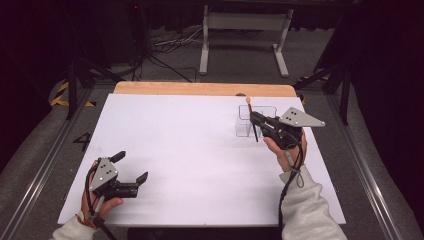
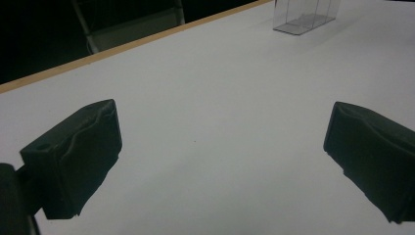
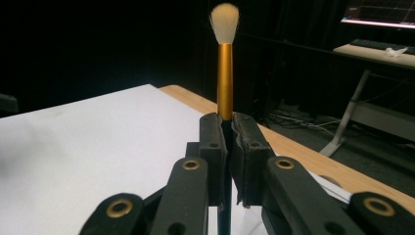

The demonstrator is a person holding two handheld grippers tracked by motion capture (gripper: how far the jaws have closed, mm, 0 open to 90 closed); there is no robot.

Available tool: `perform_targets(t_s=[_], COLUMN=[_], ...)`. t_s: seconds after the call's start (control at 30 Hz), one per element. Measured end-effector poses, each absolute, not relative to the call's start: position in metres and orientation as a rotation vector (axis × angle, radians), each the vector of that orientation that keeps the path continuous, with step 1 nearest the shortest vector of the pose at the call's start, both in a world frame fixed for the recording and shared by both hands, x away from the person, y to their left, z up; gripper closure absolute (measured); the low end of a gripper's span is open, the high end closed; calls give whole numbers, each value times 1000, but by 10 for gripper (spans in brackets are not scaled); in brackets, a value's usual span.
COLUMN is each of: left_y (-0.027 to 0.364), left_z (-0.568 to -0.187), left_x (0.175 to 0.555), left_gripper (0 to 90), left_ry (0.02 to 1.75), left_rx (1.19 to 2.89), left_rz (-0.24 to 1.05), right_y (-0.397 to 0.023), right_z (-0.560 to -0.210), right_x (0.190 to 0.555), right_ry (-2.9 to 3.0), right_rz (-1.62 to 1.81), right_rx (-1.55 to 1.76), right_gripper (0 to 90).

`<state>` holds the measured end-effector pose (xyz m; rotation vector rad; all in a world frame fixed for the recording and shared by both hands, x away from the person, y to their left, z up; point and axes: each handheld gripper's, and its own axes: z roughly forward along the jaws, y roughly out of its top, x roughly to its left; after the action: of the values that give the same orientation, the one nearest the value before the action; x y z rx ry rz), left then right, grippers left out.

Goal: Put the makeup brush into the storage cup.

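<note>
Between the right gripper's (image 3: 226, 147) pads, the brush (image 3: 224, 73) handle is covered, and its lower end runs off the picture's bottom edge. Ahead of the left gripper (image 2: 220, 147), the clear box (image 2: 304, 17) is cut off by the top edge.

A white tabletop (image 1: 190, 150) fills the middle of the high view, with a light wooden edge strip (image 1: 205, 89) along its far side. Grey carpet floor (image 1: 30, 150) surrounds it. At top centre stands a white metal frame (image 1: 245, 35), with black cables (image 1: 165, 47) on the floor to its left. Yellow-black hazard tape (image 1: 62, 95) marks the left floor. The room beyond is dark.
</note>
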<state>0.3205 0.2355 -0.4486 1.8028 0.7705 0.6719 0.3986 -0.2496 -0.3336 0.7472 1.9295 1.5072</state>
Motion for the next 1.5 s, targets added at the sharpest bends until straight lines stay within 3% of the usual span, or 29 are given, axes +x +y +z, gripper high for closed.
perform_targets(t_s=[1.5], left_y=[235], left_z=[-450], left_x=[321], left_gripper=[22], left_ry=[774], left_rx=[1797], left_rz=[672], right_y=[-264], right_z=[-327], right_x=[442], right_ry=[1633], right_rz=[1551], right_rx=[869], right_gripper=[840])
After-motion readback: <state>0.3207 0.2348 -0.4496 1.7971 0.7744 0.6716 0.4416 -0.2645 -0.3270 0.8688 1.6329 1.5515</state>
